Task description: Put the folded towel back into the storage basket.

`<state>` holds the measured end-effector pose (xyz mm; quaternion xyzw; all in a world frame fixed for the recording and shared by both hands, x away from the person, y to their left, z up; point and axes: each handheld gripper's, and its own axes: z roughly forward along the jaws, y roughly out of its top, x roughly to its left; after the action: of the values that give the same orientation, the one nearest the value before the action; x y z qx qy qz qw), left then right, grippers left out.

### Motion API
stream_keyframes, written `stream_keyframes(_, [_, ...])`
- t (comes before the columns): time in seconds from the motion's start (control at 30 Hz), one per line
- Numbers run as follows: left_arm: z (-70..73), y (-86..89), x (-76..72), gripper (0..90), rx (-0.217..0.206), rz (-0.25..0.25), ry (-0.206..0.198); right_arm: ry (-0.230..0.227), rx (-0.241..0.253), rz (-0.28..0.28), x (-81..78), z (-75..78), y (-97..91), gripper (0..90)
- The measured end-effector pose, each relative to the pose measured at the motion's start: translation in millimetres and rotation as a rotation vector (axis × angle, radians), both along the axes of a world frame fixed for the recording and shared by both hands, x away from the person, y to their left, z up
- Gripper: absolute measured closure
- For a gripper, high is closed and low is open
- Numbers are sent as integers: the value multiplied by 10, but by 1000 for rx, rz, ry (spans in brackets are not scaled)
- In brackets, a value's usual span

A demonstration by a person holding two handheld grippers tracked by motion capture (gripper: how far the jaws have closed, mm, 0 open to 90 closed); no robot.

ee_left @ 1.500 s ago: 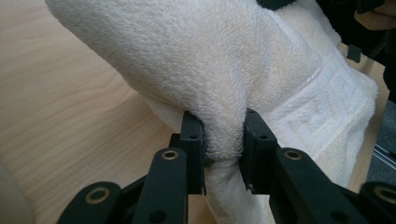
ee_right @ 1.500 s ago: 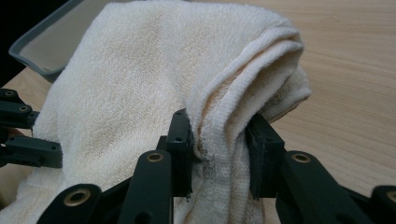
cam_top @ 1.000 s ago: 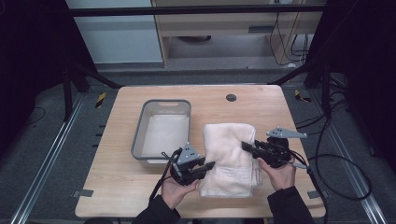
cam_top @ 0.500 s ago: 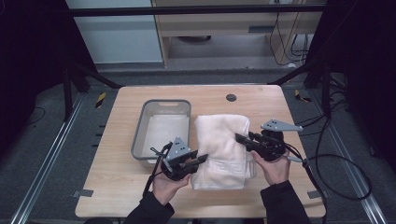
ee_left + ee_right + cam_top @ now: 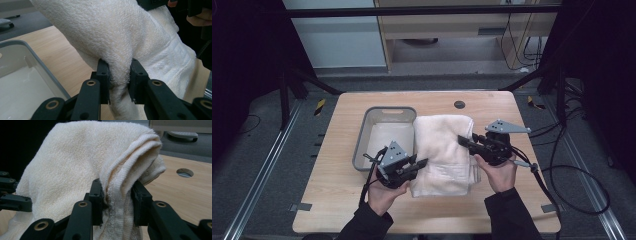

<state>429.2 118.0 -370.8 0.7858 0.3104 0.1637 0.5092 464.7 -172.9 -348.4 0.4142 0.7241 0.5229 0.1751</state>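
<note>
Cream towel (image 5: 120, 50) between both grippers' fingers (image 5: 103, 75)

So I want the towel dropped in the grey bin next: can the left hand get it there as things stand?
Probably yes: the left gripper, shut on the towel, sits right beside the open bin, with nothing between them. The right gripper also grips the towel and must follow or release.

One towel (image 5: 443, 150), one bin (image 5: 384, 137), two tongs: left (image 5: 421, 163), right (image 5: 463, 140).
</note>
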Motion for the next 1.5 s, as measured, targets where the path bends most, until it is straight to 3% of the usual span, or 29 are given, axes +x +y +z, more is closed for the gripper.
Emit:
stream_keyframes(0.77, [252, 286, 94, 727, -37, 47, -35, -30, 12, 18, 180, 287, 293, 666])
stream_keyframes(1.5, [388, 633, 195, 728, -72, 102, -52, -59, -1, 43, 376, 501, 670, 666])
